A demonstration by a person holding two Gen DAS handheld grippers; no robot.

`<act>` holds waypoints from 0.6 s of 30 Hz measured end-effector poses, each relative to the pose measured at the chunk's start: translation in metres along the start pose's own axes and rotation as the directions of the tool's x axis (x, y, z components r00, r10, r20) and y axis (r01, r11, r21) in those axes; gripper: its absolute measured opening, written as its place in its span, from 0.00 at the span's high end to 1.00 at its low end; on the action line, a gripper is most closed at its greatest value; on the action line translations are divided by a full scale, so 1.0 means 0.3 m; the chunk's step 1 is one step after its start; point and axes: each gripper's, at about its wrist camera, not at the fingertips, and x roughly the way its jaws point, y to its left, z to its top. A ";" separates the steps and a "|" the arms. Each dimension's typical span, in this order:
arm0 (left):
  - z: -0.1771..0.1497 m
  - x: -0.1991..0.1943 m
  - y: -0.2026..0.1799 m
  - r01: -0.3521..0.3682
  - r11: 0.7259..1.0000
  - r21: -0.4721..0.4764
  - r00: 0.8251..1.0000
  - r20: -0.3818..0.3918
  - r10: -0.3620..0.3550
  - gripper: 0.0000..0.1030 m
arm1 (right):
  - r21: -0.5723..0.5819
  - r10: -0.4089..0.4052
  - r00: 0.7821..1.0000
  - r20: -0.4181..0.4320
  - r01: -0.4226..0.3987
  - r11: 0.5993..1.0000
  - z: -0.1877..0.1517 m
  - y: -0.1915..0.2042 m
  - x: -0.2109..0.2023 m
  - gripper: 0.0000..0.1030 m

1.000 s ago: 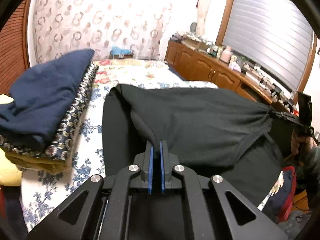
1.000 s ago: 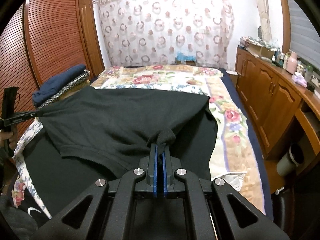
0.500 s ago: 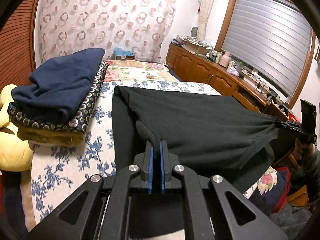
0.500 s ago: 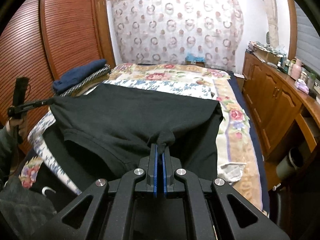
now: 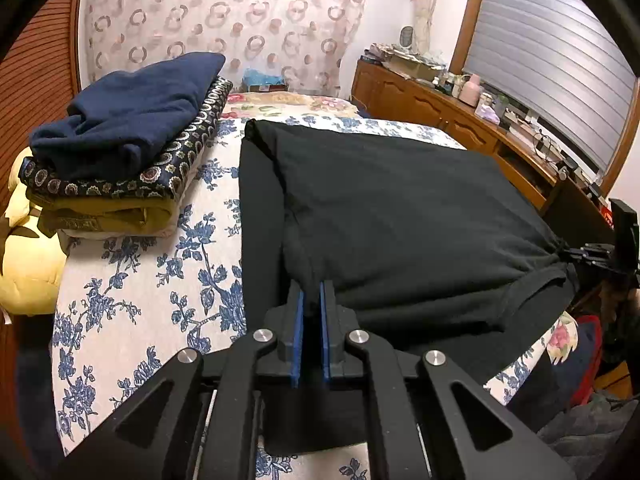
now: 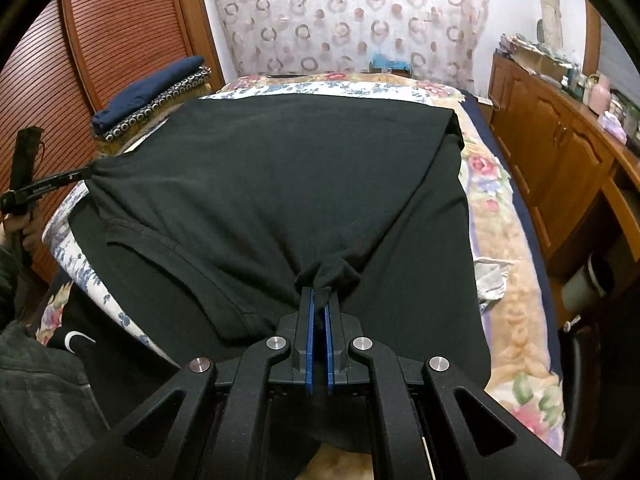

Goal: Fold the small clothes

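So both grippers are clamped on the same black cotton t-shirt right now. The left gripper has its blue pads pinching a bunched corner of the fabric right at its tips, and the right gripper is doing the same with a little wad of cloth puckered up just ahead of its tips. The shirt's upper layer is pulled taut between the two of them, doubled over a lower layer that lies flat on the bed's blue-flowered white sheet, with a ribbed hem edge showing down to the left of the right gripper. From the left gripper's view, the other gripper sits way off to the right with the cloth gathered into it. Ahead and to the left of the left gripper there's a stack of folded clothes: navy on top, a dark patterned piece under it, mustard below that, with a yellow plush toy beside the pile. Off to the right of the right gripper runs a long wooden cabinet with clutter on top, and straight ahead hangs a circle-print curtain.
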 end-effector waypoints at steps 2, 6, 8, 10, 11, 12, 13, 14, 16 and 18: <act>-0.003 -0.002 -0.004 0.000 1.000 -0.005 1.000 -0.006 0.000 0.93 | -0.002 0.005 1.000 0.012 -0.005 1.000 0.003 -0.001 -0.004 0.97; -0.004 -0.015 -0.014 -0.026 1.000 -0.006 1.000 -0.004 0.026 0.86 | -0.018 -0.015 0.999 0.028 0.016 1.000 0.004 0.032 -0.034 0.94; 0.000 -0.023 -0.020 -0.053 0.999 -0.002 0.999 0.004 0.053 0.78 | -0.029 -0.021 0.999 0.049 0.023 0.999 0.006 0.047 -0.058 0.93; 0.001 -0.029 -0.022 -0.054 0.999 0.004 0.998 0.012 0.054 0.61 | -0.039 -0.039 0.997 0.065 0.041 0.998 0.017 0.062 -0.072 0.93; 0.001 -0.030 -0.022 -0.055 0.998 0.005 0.998 0.014 0.055 0.60 | -0.040 -0.043 0.996 0.075 0.046 0.998 0.018 0.066 -0.078 0.93; 0.001 -0.029 -0.022 -0.061 0.998 0.007 0.998 0.015 0.061 0.59 | -0.033 -0.049 0.995 0.091 0.052 0.998 0.021 0.070 -0.084 0.93; 0.001 -0.025 -0.021 -0.069 0.998 0.010 0.998 0.012 0.069 0.58 | -0.026 -0.051 0.993 0.104 0.054 0.998 0.020 0.074 -0.094 0.93; 0.000 -0.022 -0.020 -0.074 0.997 0.011 0.997 0.010 0.074 0.57 | -0.021 -0.053 0.992 0.110 0.056 0.998 0.027 0.080 -0.092 0.93; -0.005 -0.009 -0.015 -0.086 0.996 0.013 0.996 0.000 0.086 0.55 | -0.023 -0.050 0.990 0.130 0.053 0.998 0.029 0.093 -0.095 0.93; -0.009 0.005 -0.013 -0.110 0.994 0.020 0.994 -0.011 0.111 0.54 | -0.025 -0.048 0.988 0.144 0.052 0.998 0.032 0.101 -0.098 0.93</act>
